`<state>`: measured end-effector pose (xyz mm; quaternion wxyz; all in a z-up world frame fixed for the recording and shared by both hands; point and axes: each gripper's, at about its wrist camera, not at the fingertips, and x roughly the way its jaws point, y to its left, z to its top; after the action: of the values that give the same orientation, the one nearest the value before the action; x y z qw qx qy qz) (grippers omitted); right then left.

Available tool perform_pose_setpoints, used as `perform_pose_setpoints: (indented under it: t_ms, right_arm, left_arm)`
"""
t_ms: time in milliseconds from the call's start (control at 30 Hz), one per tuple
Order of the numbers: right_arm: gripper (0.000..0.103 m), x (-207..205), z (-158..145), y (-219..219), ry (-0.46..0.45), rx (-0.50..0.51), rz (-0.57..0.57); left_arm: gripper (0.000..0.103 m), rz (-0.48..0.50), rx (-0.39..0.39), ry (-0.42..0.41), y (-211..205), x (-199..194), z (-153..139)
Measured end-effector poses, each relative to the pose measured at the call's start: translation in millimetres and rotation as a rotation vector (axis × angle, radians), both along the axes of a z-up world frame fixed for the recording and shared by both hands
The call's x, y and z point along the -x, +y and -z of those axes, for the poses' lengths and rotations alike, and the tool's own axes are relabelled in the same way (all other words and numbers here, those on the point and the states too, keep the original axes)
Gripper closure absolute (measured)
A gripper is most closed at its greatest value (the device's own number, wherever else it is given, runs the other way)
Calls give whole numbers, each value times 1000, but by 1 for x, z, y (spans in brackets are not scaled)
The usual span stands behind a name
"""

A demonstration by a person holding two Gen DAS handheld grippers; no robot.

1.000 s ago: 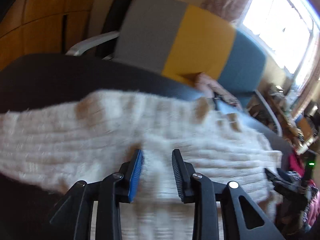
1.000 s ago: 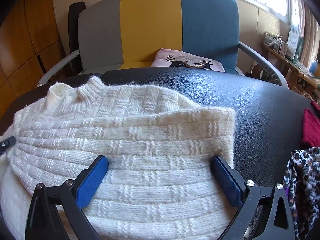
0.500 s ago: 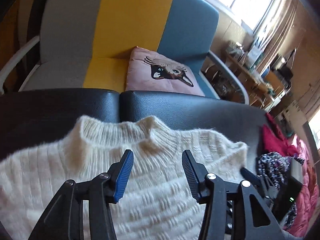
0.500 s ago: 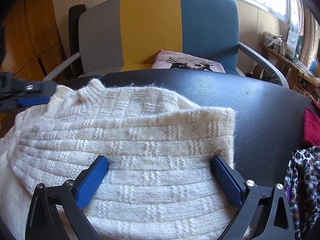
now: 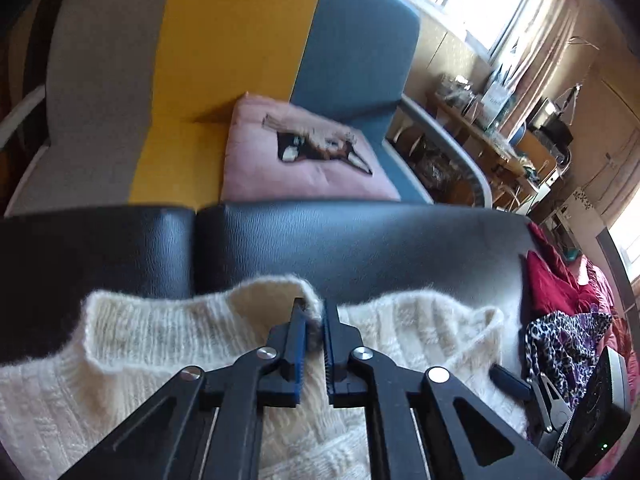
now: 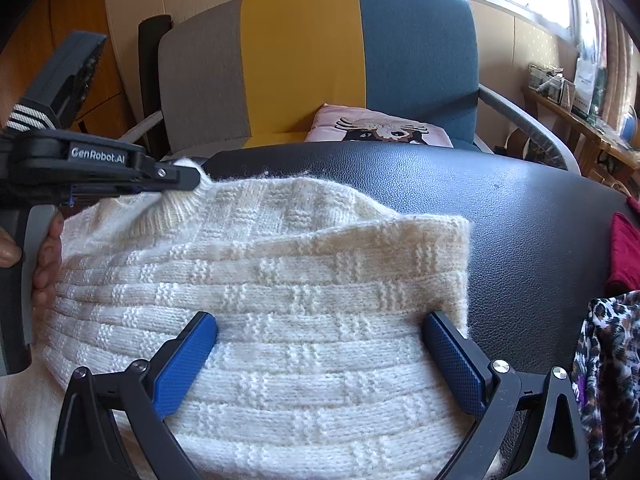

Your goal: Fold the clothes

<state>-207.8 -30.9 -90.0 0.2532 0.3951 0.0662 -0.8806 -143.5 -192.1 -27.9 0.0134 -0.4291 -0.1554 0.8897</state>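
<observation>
A cream knitted sweater (image 6: 280,292) lies partly folded on a black padded surface (image 6: 520,216). Its ribbed collar (image 5: 224,312) faces the far edge. My left gripper (image 5: 314,314) is shut on the collar's rim, with a pinch of wool between its blue pads; it also shows at the left of the right wrist view, where the left gripper (image 6: 188,178) grips the collar from the side. My right gripper (image 6: 320,344) stands wide open, its fingers resting on the folded body of the sweater, one pad near the right edge. A person's hand (image 6: 44,256) holds the left tool.
A grey, yellow and blue armchair (image 6: 320,60) with a pink cushion (image 6: 380,130) stands behind the surface. A red garment (image 5: 552,280) and a leopard-print cloth (image 6: 608,380) lie at the right. Cluttered wooden furniture (image 5: 500,136) fills the far right.
The left gripper swung across the sweater toward the collar and closed on its rim. The right gripper and the folded sweater body stayed where they were.
</observation>
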Motion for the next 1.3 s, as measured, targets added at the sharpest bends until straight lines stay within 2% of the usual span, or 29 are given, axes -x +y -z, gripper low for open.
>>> perform_pose_setpoints:
  t_ms: [100, 167, 333, 367, 400, 467, 533, 600, 767, 867, 1000, 1100, 1300]
  right_arm:
    - [0, 0, 0, 0, 2, 0, 0]
    - [0, 0, 0, -1, 3, -1, 1]
    - [0, 0, 1, -2, 8, -7, 4]
    - [0, 0, 1, -2, 9, -7, 5]
    - [0, 0, 1, -2, 10, -7, 5]
    - [0, 0, 1, -2, 12, -7, 6]
    - [0, 0, 2, -2, 12, -8, 6]
    - [0, -1, 2, -3, 12, -9, 7]
    - [0, -1, 2, -3, 13, -13, 9]
    - [0, -1, 2, -3, 13, -15, 10]
    - [0, -1, 2, -4, 13, -18, 11]
    - [0, -1, 3, -4, 14, -19, 12]
    - [0, -1, 3, -5, 15, -21, 14]
  left_arm:
    - [98, -24, 40, -30, 1, 11, 14]
    - [98, -48, 46, -13, 0, 15, 23]
    - [96, -84, 25, -12, -8, 18, 26]
    - [94, -94, 23, -17, -9, 16, 24]
    - [88, -111, 8, -17, -12, 13, 20]
    - [85, -143, -54, 30, -21, -2, 6]
    - [84, -159, -84, 76, -32, -20, -5]
    - [84, -180, -61, 87, -42, -41, -10]
    - [86, -219, 33, 6, -65, -88, 4]
    - [86, -239, 42, -20, -74, -100, 14]
    - [86, -241, 51, -4, -75, -95, 17]
    - [86, -257, 85, -33, -79, -74, 26]
    - [86, -342, 49, 8, -98, -59, 40]
